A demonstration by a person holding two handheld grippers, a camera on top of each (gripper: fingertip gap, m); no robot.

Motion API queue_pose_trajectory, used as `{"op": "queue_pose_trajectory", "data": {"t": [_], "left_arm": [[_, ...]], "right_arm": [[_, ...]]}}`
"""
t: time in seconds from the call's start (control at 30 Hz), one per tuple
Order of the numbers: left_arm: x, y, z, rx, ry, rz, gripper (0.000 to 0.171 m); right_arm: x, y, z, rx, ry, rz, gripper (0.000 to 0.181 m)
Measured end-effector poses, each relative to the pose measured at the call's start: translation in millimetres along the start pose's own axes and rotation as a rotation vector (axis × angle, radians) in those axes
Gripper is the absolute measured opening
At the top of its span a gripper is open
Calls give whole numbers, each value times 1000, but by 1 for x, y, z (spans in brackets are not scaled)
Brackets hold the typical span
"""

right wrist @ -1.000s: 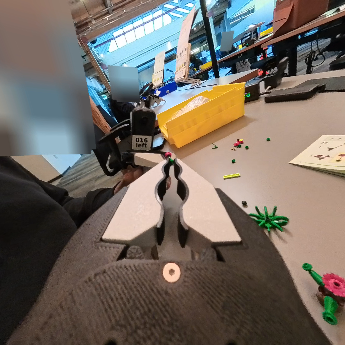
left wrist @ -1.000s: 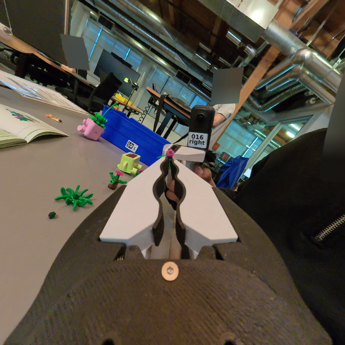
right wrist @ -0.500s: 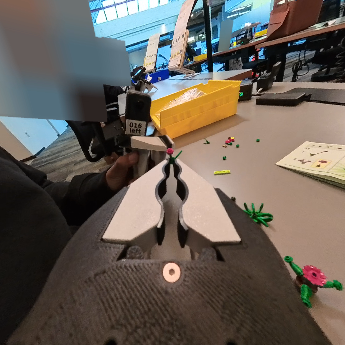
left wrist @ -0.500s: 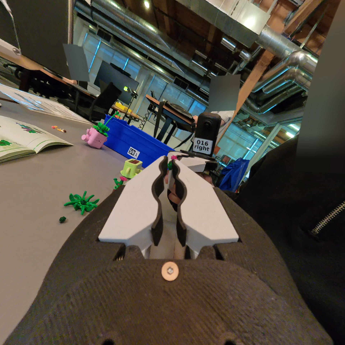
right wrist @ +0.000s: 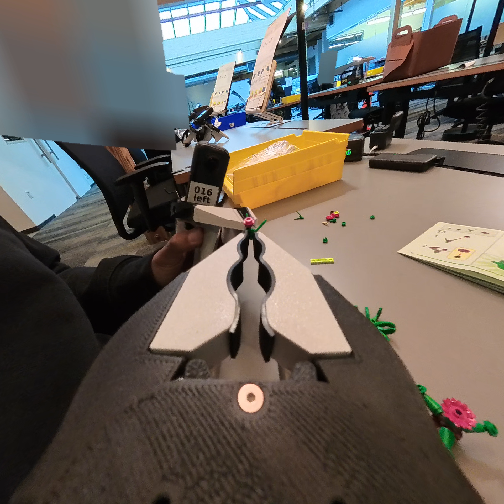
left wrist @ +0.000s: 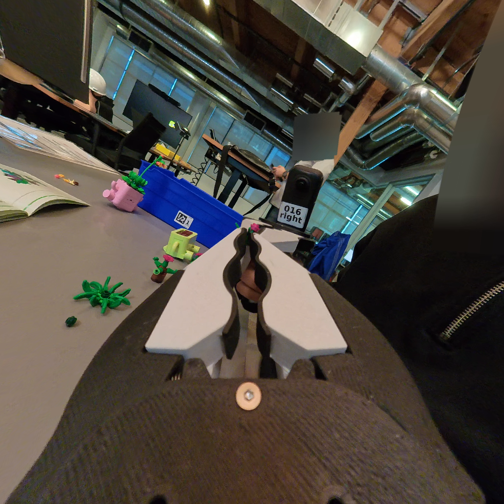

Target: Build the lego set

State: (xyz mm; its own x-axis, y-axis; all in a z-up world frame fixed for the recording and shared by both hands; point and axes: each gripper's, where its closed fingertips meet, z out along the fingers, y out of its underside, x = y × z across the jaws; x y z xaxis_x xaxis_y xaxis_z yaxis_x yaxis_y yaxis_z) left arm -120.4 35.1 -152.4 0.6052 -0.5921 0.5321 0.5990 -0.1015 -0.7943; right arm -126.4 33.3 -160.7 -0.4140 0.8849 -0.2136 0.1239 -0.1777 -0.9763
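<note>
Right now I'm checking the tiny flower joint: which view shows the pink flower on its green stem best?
The right wrist view: the pink flower and green stem stand out against the left gripper. The left wrist view shows the flower, with the stem mostly hidden.

Open grey tabletop (left wrist: 49, 261) left of the spiky green leaf piece (left wrist: 102, 294). Blocked farther back by the lime-green brick pot (left wrist: 181, 243), pink brick pot (left wrist: 124, 195) and long blue plastic bin (left wrist: 188, 201), seemingly close together.
</note>
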Motion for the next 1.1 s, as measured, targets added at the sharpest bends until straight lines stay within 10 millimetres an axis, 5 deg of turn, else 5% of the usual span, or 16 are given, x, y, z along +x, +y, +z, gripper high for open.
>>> {"op": "queue_pose_trajectory", "data": {"t": [0.37, 0.67, 0.83, 1.1], "left_arm": [[-4, 2, -2, -32, -36, 30, 0], [0, 9, 3, -72, -33, 63, 0], [2, 5, 4, -31, 3, 14, 23], [11, 0, 4, 6, 82, -50, 2]], "right_arm": [[1, -9, -7, -15, 8, -137, 16], [-2, -4, -1, -31, -3, -124, 5], [-5, -20, -2, 71, -15, -78, 5], [-10, -22, 1, 138, -71, 1, 5]]}}
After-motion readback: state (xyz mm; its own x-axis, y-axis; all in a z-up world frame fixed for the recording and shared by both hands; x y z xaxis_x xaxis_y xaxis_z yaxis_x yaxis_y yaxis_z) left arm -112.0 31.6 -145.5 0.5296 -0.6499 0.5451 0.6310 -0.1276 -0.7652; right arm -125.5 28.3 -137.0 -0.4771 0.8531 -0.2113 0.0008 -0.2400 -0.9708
